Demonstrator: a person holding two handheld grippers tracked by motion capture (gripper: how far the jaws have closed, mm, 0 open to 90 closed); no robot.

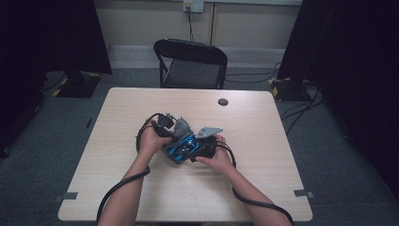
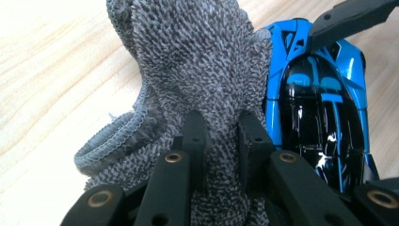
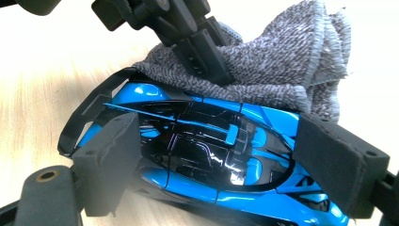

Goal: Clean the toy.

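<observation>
A glossy blue and black toy car (image 3: 211, 150) lies on its side, gripped across its body by my right gripper (image 3: 223, 160), one pad (image 3: 113, 160) at each end. A grey knitted cloth (image 2: 188, 56) is draped against the car (image 2: 320, 108). My left gripper (image 2: 221, 127) is shut on a fold of that cloth. In the right gripper view the left gripper (image 3: 197, 42) reaches down from the top onto the cloth (image 3: 277, 61). From the high view both hands meet at the table's middle around the car (image 1: 179, 149) and the cloth (image 1: 182, 126).
The light wooden table (image 1: 141, 108) has a round cable hole (image 1: 223, 101) near its far edge. A black folding chair (image 1: 190, 63) stands behind it. Dark curtains hang at both sides and cables run across the floor at the right.
</observation>
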